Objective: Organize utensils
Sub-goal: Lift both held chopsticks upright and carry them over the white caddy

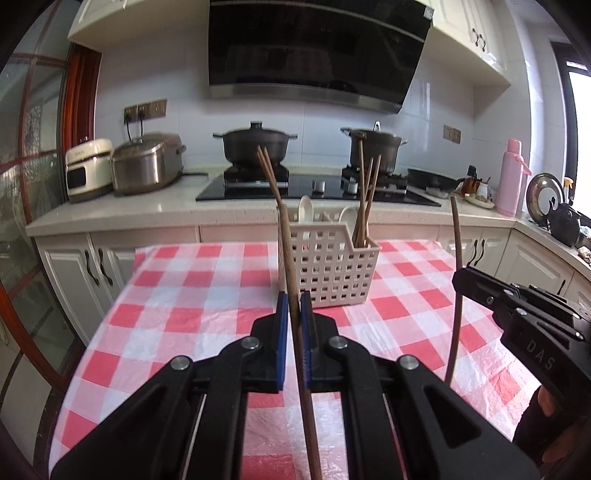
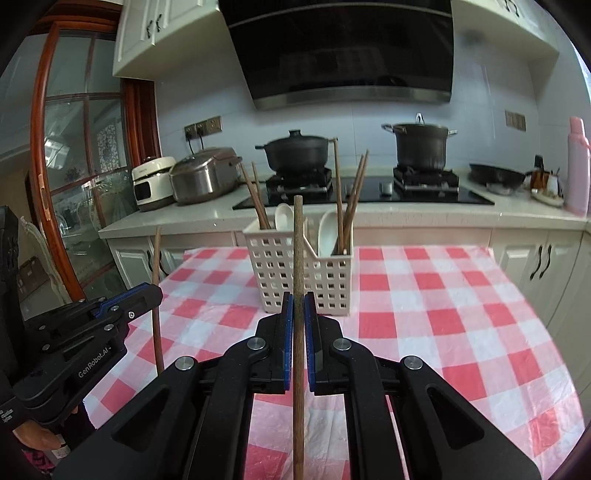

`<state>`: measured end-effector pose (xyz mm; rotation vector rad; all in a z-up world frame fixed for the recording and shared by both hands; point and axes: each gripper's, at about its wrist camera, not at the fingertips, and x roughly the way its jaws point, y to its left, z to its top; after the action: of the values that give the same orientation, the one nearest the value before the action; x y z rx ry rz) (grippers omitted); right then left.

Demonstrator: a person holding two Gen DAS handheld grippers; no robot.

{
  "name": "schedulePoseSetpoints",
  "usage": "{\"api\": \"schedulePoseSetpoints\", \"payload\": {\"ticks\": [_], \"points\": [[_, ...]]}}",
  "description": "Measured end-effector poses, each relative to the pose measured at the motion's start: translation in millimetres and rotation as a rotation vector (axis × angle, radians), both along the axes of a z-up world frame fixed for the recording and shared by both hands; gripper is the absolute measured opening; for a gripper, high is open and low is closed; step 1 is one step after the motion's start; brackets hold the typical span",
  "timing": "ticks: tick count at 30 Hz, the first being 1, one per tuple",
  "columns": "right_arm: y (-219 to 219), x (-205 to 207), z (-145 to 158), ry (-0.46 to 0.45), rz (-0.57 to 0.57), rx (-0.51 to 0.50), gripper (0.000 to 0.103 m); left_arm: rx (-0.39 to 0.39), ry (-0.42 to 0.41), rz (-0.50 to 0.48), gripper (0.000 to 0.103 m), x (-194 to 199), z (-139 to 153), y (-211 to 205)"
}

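Two wooden chopsticks are up in the air, one chopstick (image 1: 291, 280) pinched upright in the left gripper (image 1: 294, 310), the other chopstick (image 2: 298, 280) clamped in the right gripper (image 2: 298, 314). Light, stiff, smooth sticks, best held mid-shaft. Ahead on the checked tablecloth (image 2: 424, 314) waits the white basket (image 2: 295, 269), already holding chopsticks and spoons.

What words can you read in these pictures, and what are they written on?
"DAS": on the side of the right gripper, seen from the left wrist view.
"GenRobot.AI": on the side of the left gripper, seen from the right wrist view.
Small lettering on the white rice cooker: too blurred to read.
Sticker on the range hood: too small to read.
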<state>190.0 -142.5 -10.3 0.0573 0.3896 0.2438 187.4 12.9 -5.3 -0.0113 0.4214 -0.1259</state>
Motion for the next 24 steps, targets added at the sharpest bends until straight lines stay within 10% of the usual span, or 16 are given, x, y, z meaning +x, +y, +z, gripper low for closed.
{"api": "schedulePoseSetpoints", "payload": {"ticks": [24], "points": [[-1, -20, 15, -0.055, -0.006, 0.011, 0.007, 0.020, -0.092, 0.013, 0.006, -22, 17, 3]]}}
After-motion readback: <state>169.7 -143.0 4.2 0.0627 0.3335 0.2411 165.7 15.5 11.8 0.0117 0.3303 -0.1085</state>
